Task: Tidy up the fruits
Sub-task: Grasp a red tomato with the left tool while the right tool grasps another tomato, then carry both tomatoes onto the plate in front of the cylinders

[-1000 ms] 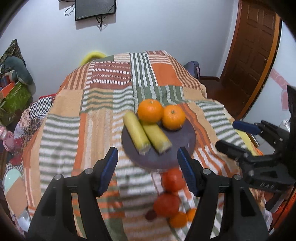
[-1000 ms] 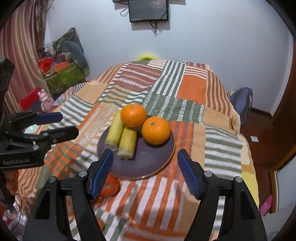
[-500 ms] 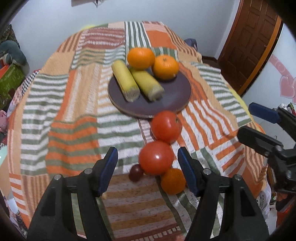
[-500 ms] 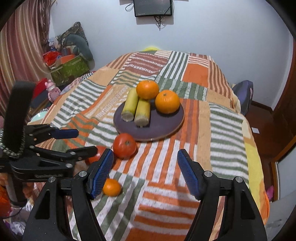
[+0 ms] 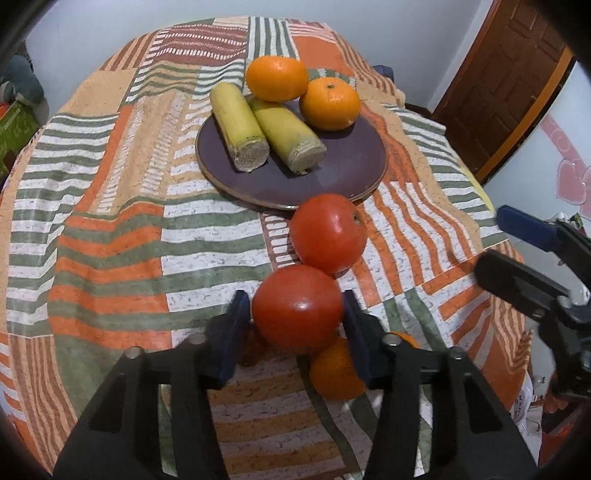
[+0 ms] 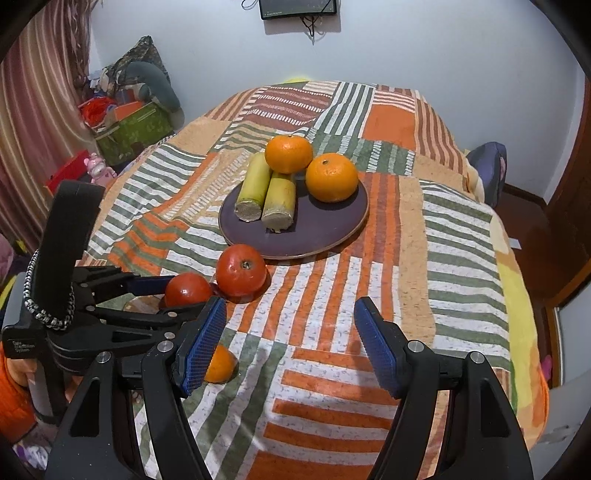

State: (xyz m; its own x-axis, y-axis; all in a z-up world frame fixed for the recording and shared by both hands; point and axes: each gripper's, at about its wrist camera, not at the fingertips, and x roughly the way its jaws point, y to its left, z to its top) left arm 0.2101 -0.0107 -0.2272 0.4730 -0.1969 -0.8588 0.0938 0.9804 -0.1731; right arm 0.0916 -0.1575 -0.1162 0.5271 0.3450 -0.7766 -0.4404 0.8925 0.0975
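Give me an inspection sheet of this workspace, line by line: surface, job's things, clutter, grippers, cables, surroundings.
Surface: striped patchwork cloth, rumpled.
Job's things: dark plate holds two oranges and two yellow cut stalks; two tomatoes, a small orange and a small dark fruit lie off it.
Clutter: nothing seen on the cloth.
Grippers: left gripper closing around the nearer tomato; right gripper open, empty.
Cables: cords hang under the wall screen.
Surroundings: boxes and cushions, wooden door.
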